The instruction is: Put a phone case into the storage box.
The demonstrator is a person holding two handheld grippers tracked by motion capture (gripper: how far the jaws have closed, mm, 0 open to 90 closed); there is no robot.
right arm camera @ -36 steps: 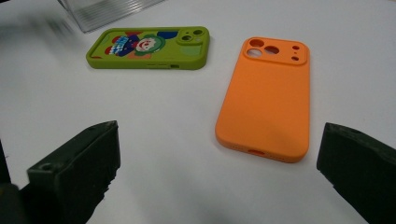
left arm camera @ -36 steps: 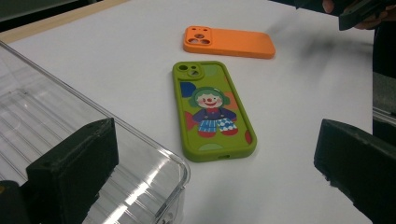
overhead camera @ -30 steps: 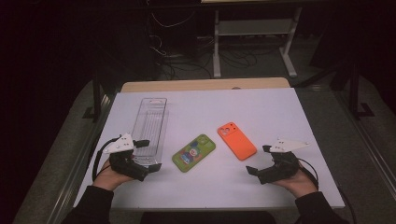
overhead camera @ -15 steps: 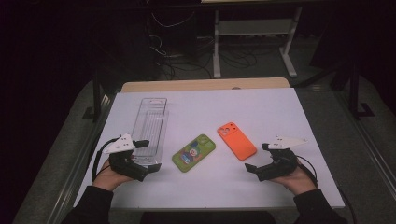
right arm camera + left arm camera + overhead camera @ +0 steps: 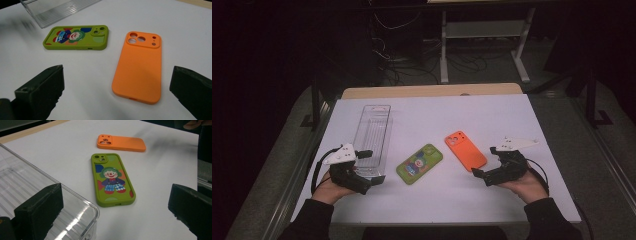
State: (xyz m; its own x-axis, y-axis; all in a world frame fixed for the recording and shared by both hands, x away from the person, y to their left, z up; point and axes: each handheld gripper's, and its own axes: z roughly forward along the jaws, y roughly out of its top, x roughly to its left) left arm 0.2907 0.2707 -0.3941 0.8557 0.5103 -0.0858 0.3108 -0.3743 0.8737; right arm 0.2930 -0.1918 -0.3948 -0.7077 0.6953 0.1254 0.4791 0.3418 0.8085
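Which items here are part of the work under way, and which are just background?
In play:
orange phone case, facing the open right hand-held gripper
green clown phone case
clear plastic tray, beside the open left hand-held gripper

Background:
white table
metal stand and cables on the floor

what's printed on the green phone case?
A cartoon clown with green hair on the green phone case, plus coloured blobs. Left gripper view shows it best.
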